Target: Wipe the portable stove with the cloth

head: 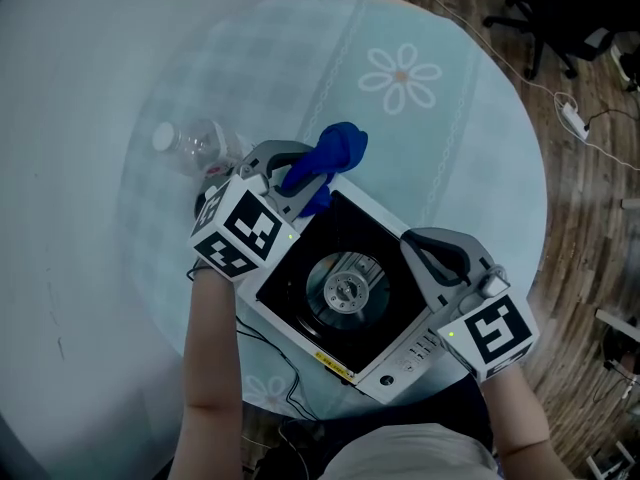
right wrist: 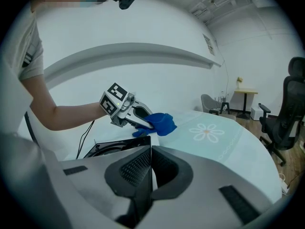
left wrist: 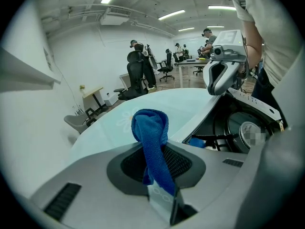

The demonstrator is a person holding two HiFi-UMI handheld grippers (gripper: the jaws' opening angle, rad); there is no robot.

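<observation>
The portable stove (head: pixel 345 288) lies at an angle on the round table, its round burner (head: pixel 347 290) bare. My left gripper (head: pixel 300 183) hangs over the stove's far left corner, shut on a blue cloth (head: pixel 330 153) that bunches beyond its tips. In the left gripper view the cloth (left wrist: pixel 150 128) stands up between the jaws, the stove (left wrist: pixel 243 128) to the right. My right gripper (head: pixel 425 253) sits at the stove's right edge, its jaws closed on that rim. The right gripper view shows the stove's black top (right wrist: pixel 114 149) running into the closed jaws, with the left gripper (right wrist: pixel 131 113) and cloth (right wrist: pixel 162 123) beyond.
A clear plastic bottle (head: pixel 195 146) lies on the pale tablecloth (head: pixel 450 148) left of the left gripper. A black cable (head: pixel 270 358) trails off the stove's near side. Office chairs (head: pixel 560 18) and a power strip (head: pixel 573 118) stand on the wooden floor at right.
</observation>
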